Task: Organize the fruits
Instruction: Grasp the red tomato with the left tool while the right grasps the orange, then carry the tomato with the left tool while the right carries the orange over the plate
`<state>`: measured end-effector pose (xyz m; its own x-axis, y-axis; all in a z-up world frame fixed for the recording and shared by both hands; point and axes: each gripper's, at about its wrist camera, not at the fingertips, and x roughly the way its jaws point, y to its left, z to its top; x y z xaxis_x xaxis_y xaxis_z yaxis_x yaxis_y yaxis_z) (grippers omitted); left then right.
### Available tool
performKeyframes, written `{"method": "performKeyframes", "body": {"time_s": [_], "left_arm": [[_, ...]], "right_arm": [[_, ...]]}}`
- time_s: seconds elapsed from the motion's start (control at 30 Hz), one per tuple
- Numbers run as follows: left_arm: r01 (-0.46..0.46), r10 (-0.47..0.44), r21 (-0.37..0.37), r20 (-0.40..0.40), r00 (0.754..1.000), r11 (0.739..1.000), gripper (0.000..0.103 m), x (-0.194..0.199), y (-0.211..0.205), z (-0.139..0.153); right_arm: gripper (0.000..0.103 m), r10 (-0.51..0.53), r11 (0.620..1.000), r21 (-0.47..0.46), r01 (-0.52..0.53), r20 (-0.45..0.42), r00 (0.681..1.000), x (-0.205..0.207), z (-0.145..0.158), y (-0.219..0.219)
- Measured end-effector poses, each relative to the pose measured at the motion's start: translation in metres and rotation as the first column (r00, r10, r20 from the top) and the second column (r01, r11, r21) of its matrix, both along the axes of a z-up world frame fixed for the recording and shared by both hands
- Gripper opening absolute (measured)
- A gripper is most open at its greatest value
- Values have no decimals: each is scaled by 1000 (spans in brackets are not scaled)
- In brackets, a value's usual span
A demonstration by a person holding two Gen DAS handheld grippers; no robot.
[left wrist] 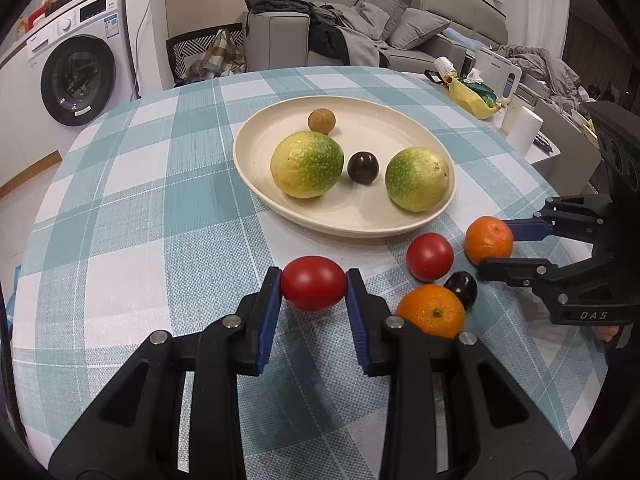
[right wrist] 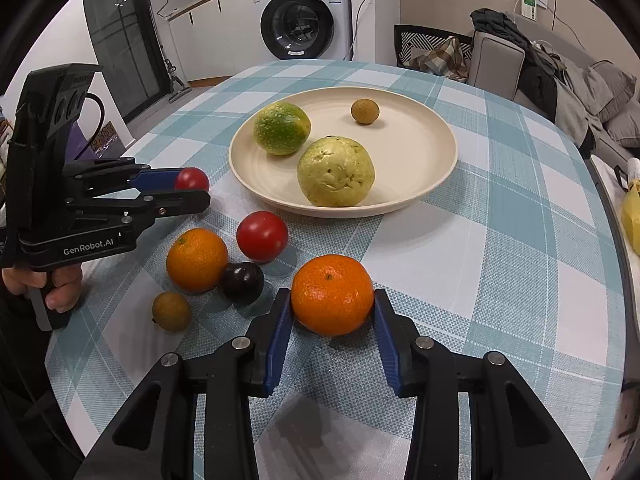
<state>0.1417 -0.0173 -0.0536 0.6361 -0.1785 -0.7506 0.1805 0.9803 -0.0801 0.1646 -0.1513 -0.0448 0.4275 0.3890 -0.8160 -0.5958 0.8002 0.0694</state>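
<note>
Both tools are loaded: the left hand-held gripper pinches a smooth, glossy red tomato across its width between blue ribbed pads, and the right hand-held gripper clamps a dimpled orange mandarin the same way, each fruit seated at the fingertips, probably so it can be carried over the rim and let go cleanly. Just beside them on the checked, woven cloth of the tabletop wait a second tomato, another mandarin, a dark, shiny plum-like fruit and a small brownish round fruit, bunched close together. Farther out sits the shallow cream plate, matte and round, already holding two rough-skinned green-yellow citrus, a small tan ball and, seen from the left wrist, a dark fruit, so it looks like the gathering spot.
</note>
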Motion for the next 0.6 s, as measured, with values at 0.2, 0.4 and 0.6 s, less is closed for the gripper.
{"method": "performKeyframes", "body": {"time_s": [0.2,0.4,0.6], "left_arm": [[13,-12,-15,31,999,1000,29,-5,-2,8],[14,-14,-16,45,999,1000,29,-7,-3,11],[9,-7,-26,55,998,1000,29,-8,-3,13]], "right_arm": [[40,-4,1000,6,4,15,1000,-2,4,-1],[40,-11,1000,8,11,47,999,-4,10,-2],[40,-25,999,28,22,85,996,-6,19,-4]]}}
